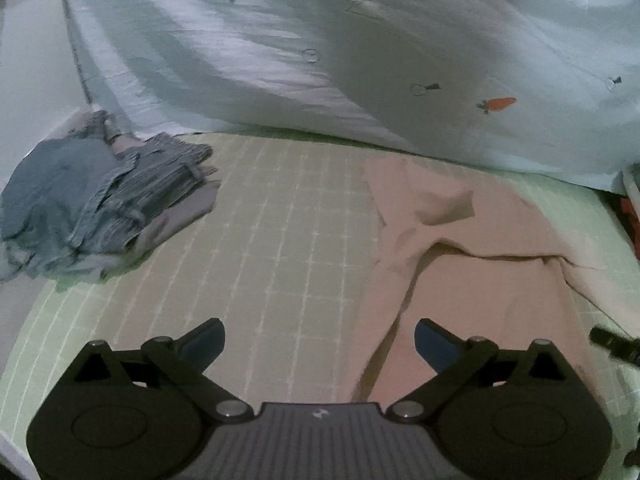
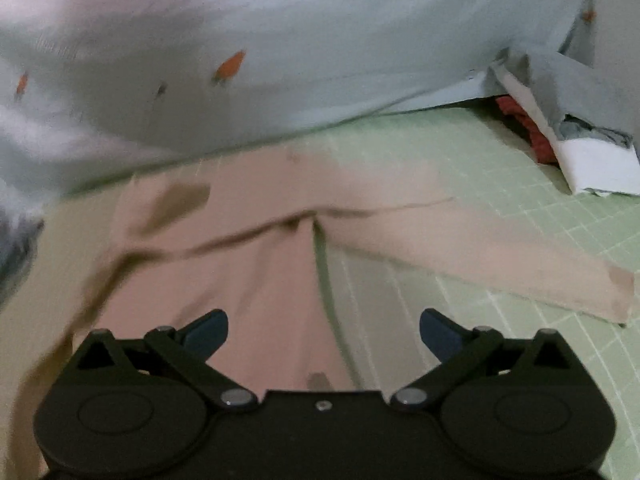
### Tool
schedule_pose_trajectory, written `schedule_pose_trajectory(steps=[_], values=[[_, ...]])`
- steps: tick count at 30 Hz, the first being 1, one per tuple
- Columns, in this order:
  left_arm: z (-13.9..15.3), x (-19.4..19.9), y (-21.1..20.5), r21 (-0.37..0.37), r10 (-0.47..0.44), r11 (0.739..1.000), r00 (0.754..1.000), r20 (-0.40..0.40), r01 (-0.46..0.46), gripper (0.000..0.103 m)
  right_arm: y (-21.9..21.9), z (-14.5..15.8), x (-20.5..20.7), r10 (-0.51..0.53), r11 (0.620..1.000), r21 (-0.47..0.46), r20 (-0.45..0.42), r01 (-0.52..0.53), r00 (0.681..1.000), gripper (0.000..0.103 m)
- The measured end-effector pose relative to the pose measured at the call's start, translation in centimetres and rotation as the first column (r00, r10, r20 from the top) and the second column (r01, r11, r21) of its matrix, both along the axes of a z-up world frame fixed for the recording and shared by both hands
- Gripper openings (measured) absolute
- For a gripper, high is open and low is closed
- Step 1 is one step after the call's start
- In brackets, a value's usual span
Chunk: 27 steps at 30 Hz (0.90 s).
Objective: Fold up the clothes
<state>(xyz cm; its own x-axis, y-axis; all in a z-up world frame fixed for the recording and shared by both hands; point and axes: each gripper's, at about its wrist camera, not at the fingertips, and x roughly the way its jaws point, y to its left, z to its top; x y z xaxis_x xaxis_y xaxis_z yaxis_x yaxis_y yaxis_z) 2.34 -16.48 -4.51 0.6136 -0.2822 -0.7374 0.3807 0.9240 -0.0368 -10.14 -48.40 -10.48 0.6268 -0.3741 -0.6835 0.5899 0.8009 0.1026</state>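
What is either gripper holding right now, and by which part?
Nothing. The left gripper and right gripper are both open above the pink trousers, gripping no fabric.

Your left wrist camera sits low over the green mat (image 1: 280,216), looking forward and slightly down past its own spread fingers (image 1: 206,342), with the grey pile (image 1: 100,200) off to its left and the pink trousers (image 1: 460,264) to its right. Your right wrist camera rides at much the same height and faces the same way, but nearer the trousers (image 2: 260,280), which fill its centre. Both views share the trousers, the mat (image 2: 540,184) and the pale carrot-print sheet (image 1: 360,60) across the back (image 2: 280,40). The right view is blurred.
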Motion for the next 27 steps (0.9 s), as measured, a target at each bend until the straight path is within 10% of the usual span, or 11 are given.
schedule_pose_trajectory(steps=[17, 27], values=[[-1.6, 3.7, 14.3, -0.046, -0.103, 0.994, 0.991, -0.081, 0.099, 0.100, 21.1, 0.8, 4.9, 0.027, 0.999, -0.042, -0.020, -0.028, 0.999, 0.094], [-1.9, 5.5, 18.1, -0.094, -0.156, 0.985, 0.982, -0.107, 0.146, 0.100, 27.5, -0.1, 8.1, 0.079, 0.996, -0.023, -0.069, -0.081, 0.994, 0.063]])
